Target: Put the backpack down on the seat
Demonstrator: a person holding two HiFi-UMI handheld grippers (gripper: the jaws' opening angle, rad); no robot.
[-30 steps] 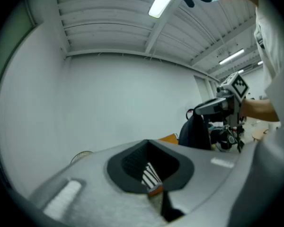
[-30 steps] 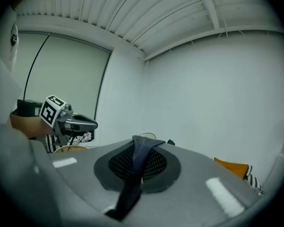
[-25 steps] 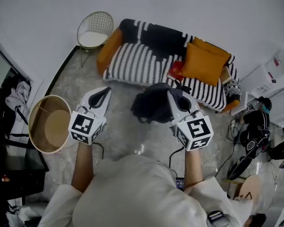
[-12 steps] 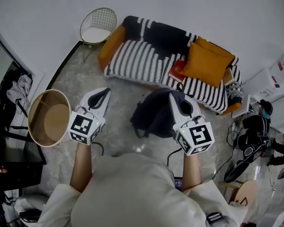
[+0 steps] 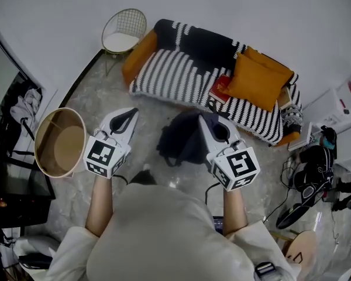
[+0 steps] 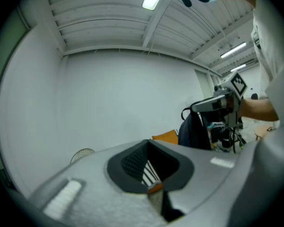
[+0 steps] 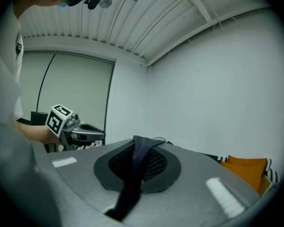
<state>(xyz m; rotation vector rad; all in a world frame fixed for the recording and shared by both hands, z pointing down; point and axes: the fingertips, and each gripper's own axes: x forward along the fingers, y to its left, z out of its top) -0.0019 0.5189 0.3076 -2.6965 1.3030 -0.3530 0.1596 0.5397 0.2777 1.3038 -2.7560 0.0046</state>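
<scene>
A dark navy backpack (image 5: 181, 140) hangs above the marble floor, just short of the sofa. My right gripper (image 5: 206, 119) is shut on its top strap (image 7: 135, 171), which runs between the jaws. The seat is a black-and-white striped sofa (image 5: 181, 72) with orange cushions (image 5: 254, 81), standing against the far wall. My left gripper (image 5: 130, 112) hovers to the left of the bag with its jaws together and nothing in them. In the left gripper view the backpack (image 6: 197, 132) dangles below the right gripper (image 6: 199, 109).
A wire chair with a white pad (image 5: 123, 34) stands left of the sofa. A round wooden drum-shaped piece (image 5: 59, 143) sits at my left. A red book (image 5: 221, 88) lies on the sofa. Bags, cables and boxes (image 5: 316, 168) crowd the right side.
The backpack and my right gripper have drifted slightly left and nearer to me. The left gripper has hardly moved.
</scene>
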